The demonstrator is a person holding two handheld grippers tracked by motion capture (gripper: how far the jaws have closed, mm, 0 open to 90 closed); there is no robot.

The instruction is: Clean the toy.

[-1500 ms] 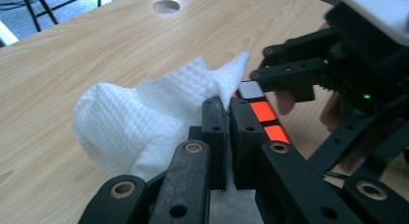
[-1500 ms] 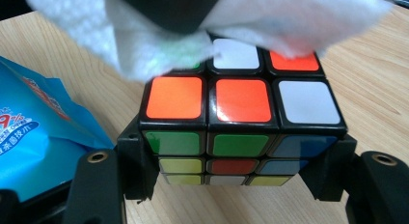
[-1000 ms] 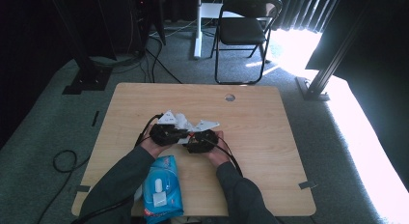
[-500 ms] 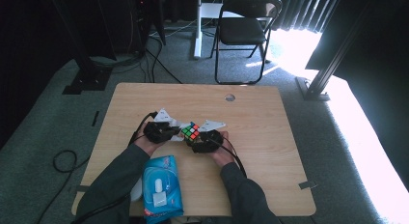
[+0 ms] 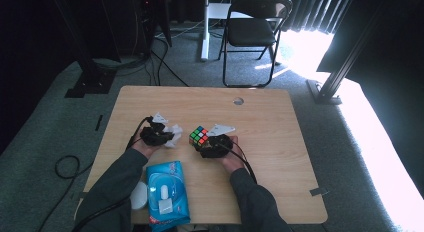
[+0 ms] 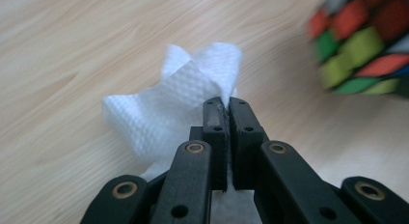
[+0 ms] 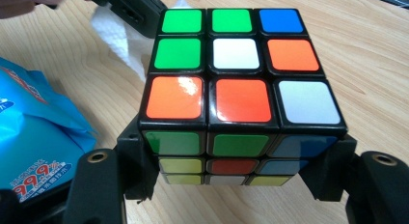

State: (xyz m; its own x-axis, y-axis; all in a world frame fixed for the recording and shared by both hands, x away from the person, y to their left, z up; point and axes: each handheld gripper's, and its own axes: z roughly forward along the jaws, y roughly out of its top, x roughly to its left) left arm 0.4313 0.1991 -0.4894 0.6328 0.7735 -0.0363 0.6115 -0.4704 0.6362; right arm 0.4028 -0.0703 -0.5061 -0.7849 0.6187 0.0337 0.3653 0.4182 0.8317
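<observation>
- L gripper (image 5: 167, 137) sits at the table's (image 5: 280, 122) near-left area, held in the person's left hand (image 5: 145, 147). Jaws pressed together, pinching a white wipe (image 6: 169, 103).
- In the left gripper view the two black jaw tips meet w/ no gap between them; crumpled wipe bunches out past and left of the tips, and a bit of it shows below them too.
- Wipe lies on/just above the wood tabletop; can't tell if it's touching the surface.
- R gripper (image 5: 207, 142) is near table centre, just right of the L one, in the right hand (image 5: 232, 159). Jaws partly spread, clamped on a puzzle cube (image 7: 236, 84) from two opposite sides.
- Cube is upright in the grip; top face shows green, white, blue, orange stickers.
- Cube and wipe are near each other but apart.
- Blue wet-wipe pack (image 5: 167, 192) lies flat at the near table edge, btw the two forearms, closer to the left one.
- Round white thing (image 5: 140, 194) touches the pack's left side; too small to tell what it is.
</observation>
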